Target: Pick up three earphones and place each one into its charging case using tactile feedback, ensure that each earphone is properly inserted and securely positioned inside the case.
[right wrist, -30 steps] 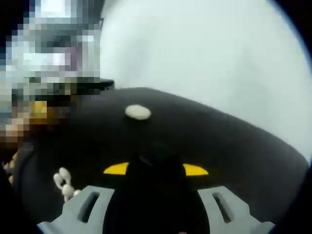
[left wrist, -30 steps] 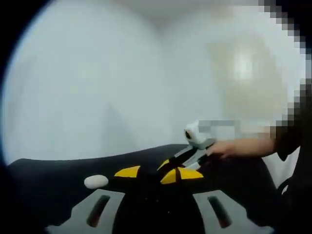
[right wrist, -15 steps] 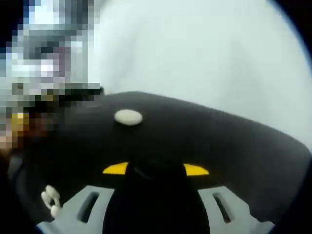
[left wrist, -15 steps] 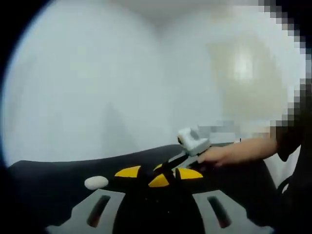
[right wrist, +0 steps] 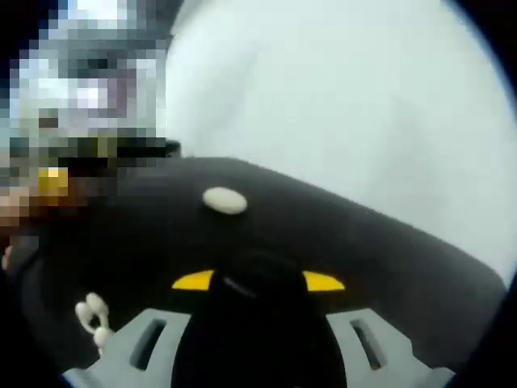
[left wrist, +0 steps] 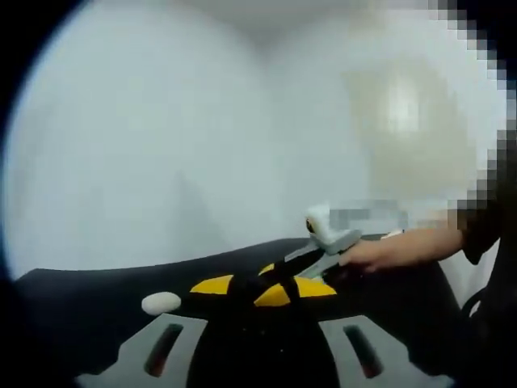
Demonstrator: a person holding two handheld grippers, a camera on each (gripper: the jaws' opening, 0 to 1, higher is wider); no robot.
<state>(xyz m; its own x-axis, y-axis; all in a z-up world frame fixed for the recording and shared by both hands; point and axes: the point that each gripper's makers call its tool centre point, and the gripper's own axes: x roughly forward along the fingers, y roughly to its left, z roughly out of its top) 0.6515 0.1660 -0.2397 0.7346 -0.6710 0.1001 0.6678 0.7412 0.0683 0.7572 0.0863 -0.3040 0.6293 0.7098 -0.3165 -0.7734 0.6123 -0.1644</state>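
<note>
**Both grippers low over the dark bench, case and earphones lying loose**

In the left gripper view, the left gripper (left wrist: 252, 289) sits low over the black bench (left wrist: 89, 295), its yellow-tipped jaws drawn close together at the middle; whether they pinch anything is too blurred to tell. The white charging case (left wrist: 161, 302) lies on the bench to the left of the jaws, apart from them. From the right comes the right gripper (left wrist: 284, 268), held by a hand (left wrist: 380, 251), its tips reaching just beside the left jaws.

In the right gripper view, the yellow tips stand apart with a dark shape between them, so I cannot tell whether those jaws are clamped on anything. The charging case (right wrist: 224, 200) rests farther out on the bench (right wrist: 363, 242), left of centre. White earphones (right wrist: 93, 320) lie near the lower left, beside the left jaw's grey base.
</note>
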